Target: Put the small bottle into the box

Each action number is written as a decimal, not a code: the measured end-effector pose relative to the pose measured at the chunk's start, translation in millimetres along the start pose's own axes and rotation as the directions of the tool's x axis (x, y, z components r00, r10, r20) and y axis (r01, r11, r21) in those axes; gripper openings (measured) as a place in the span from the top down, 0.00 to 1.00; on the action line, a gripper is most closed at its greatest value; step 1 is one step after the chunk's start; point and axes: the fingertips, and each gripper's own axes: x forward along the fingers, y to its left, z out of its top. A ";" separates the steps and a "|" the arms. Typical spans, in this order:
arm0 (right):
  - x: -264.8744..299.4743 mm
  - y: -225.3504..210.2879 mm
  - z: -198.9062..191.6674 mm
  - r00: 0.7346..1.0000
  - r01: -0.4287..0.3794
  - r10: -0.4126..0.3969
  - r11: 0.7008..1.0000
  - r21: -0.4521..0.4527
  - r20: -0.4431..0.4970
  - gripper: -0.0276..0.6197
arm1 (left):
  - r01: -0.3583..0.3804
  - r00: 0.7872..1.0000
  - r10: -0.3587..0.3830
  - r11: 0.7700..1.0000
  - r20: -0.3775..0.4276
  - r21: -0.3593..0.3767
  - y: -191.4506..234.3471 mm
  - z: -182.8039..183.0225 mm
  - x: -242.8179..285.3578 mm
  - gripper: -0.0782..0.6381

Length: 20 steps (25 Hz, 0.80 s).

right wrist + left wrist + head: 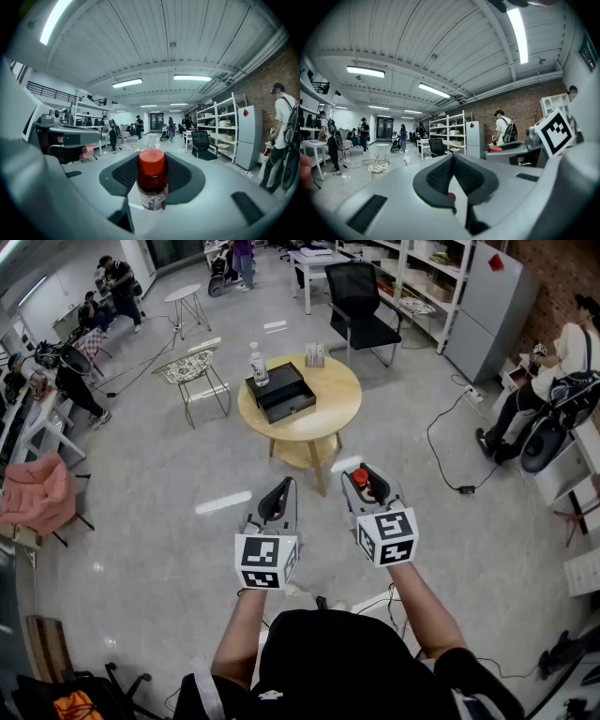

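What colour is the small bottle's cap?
Red; the small bottle's cap shows best in the right gripper view.

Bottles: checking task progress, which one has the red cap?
The small bottle in the right claw; the taller clear bottle stands on the table beside the box.

Colours I read around the pale tan table
On the table sits a black box. Nearer me than the table, my small bottle shows a red cap, dark body and white label. Under the table is glossy grey floor.
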 end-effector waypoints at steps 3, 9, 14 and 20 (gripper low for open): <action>-2.7 0.6 -6.9 1.000 -0.018 0.018 1.000 0.013 -0.006 0.73 | 0.003 1.000 -0.003 1.000 -0.008 0.016 -7.5 -5.7 0.6 0.88; -6.8 -2.9 -6.7 0.999 -0.043 0.043 0.999 0.004 -0.002 0.73 | 0.005 1.000 -0.005 1.000 -0.010 0.004 -19.9 -4.2 4.3 0.88; -3.5 -5.9 -6.3 0.999 -0.053 0.053 0.998 0.015 0.003 0.73 | 0.005 1.000 -0.005 1.000 -0.010 -0.019 -21.1 -3.4 7.2 0.88; 15.7 -10.5 -7.8 0.998 -0.062 0.062 0.998 0.026 -0.003 0.73 | 0.002 1.000 -0.002 0.996 0.008 -0.087 -5.0 0.2 16.6 0.88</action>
